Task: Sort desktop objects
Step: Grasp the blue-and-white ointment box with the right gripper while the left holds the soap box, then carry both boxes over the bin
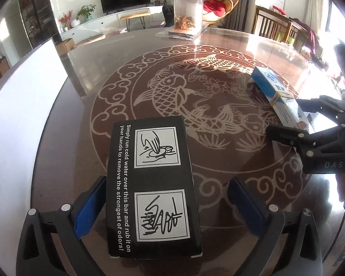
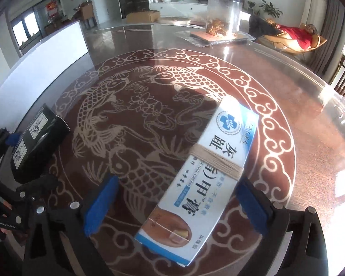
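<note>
A black box (image 1: 151, 188) with white printed instructions lies on the glass-topped koi-pattern table (image 1: 218, 46). It sits between the fingers of my left gripper (image 1: 168, 184), which is open; the left pad is next to the box's side and the right pad stands well clear. A long white-and-blue cream box (image 2: 204, 174), bound with tan string, lies slanted between the fingers of my right gripper (image 2: 179, 181), also open, with a wide gap at its left pad. The left wrist view shows the cream box (image 1: 271, 87) and right gripper (image 1: 294, 119) at the right. The black box (image 2: 34, 142) is at the right wrist view's left.
A clear jar (image 1: 188, 11) with orange contents stands on flat packets at the table's far side. A white board (image 1: 23, 105) leans along the left edge. Wooden chairs (image 1: 276, 27) stand at the far right, and a person reclines in a lounge chair beyond the table.
</note>
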`<action>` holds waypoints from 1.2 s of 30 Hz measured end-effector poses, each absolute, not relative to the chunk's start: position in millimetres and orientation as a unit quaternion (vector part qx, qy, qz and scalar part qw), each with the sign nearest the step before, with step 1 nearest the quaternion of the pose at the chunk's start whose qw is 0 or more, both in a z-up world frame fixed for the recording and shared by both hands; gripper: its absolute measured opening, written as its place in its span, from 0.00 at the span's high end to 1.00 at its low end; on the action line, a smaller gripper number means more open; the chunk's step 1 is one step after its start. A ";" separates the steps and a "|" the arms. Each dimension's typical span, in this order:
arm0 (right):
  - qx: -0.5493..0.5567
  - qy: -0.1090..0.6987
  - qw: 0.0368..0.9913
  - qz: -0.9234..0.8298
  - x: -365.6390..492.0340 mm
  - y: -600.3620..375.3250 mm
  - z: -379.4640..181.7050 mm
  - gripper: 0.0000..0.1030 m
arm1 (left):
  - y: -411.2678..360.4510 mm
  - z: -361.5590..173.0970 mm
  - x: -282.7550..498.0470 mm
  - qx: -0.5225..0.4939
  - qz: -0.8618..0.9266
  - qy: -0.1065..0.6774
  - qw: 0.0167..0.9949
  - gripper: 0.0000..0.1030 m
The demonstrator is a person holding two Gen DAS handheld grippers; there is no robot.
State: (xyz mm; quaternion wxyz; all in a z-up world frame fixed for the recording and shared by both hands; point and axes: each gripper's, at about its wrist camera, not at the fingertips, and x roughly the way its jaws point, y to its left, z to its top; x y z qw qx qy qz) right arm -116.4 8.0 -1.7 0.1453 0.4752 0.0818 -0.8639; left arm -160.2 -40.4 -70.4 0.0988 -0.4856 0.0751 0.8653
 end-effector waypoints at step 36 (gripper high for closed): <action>0.367 0.085 0.470 -0.798 -79.2 -321.6 176.3 0.60 | -359.7 50.3 -69.2 -0.432 0.875 -0.123 -0.180 0.44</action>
